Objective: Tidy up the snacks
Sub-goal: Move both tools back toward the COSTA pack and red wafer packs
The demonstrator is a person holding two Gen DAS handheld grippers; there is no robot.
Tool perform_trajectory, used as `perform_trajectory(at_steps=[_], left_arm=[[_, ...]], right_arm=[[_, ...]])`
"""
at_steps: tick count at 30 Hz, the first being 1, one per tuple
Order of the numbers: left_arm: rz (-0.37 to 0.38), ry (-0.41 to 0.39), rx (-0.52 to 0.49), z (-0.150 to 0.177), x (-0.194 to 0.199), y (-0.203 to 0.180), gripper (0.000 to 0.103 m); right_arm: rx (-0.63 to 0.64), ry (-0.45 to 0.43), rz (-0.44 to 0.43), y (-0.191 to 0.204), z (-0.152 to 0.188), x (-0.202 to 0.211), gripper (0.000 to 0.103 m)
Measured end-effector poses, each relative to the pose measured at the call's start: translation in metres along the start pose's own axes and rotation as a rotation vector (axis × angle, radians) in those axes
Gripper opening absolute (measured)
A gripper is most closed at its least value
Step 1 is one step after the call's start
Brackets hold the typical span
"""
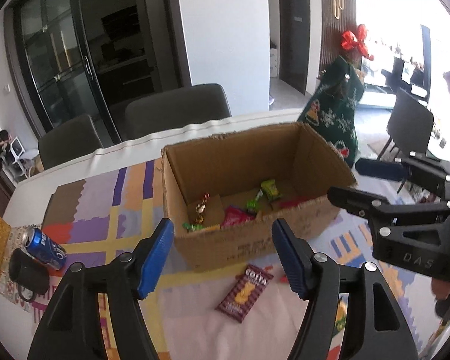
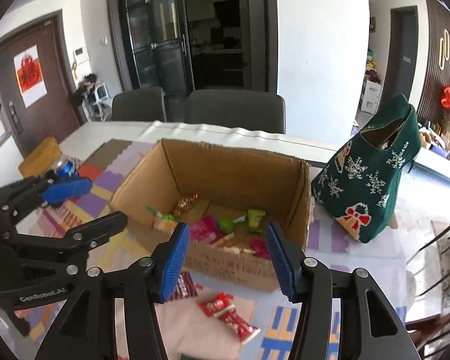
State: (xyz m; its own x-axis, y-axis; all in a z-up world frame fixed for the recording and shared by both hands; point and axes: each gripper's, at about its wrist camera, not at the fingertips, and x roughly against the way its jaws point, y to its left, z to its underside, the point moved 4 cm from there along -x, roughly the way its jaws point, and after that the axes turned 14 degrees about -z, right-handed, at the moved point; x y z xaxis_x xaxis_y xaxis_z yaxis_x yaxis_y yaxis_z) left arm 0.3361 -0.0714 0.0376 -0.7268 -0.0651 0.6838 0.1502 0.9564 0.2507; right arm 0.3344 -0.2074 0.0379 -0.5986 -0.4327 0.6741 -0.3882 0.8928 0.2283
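Over the cardboard box [image 1: 255, 234], both claws hung released, gripping nothing.
Left claw [image 1: 223, 252] and right claw [image 2: 228, 258] stood apart above the near wall; wrapped sweets [image 2: 222, 225] lay inside the box, while a biscuit packet [image 1: 244, 292] and two red packets [image 2: 228, 315] lay on the patterned surface [image 1: 105, 210] just before it.

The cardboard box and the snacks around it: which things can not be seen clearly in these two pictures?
- Cardboard box: the print on its front wall is blurred in both views.
- Box floor near the front: the front wall hides it in the left wrist view.
- Striped snack packet: the right gripper's finger covers most of it.
- Green stocking: its inside is too dark.
- Blue can: its label is only partly readable.
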Motion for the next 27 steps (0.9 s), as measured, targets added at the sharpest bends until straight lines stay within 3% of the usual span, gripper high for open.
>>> perform_trajectory(at_steps=[13, 27], left_arm=[[0.026, 0.087, -0.049, 0.047, -0.002, -0.007, 0.068], [0.043, 0.196, -0.161, 0.1, -0.034, -0.033, 0.069]], right_arm=[[0.102, 0.178, 0.065, 0.02, 0.041, -0.003, 0.054], [0.095, 0.352, 0.076, 0.013, 0.098, -0.036, 0.054]])
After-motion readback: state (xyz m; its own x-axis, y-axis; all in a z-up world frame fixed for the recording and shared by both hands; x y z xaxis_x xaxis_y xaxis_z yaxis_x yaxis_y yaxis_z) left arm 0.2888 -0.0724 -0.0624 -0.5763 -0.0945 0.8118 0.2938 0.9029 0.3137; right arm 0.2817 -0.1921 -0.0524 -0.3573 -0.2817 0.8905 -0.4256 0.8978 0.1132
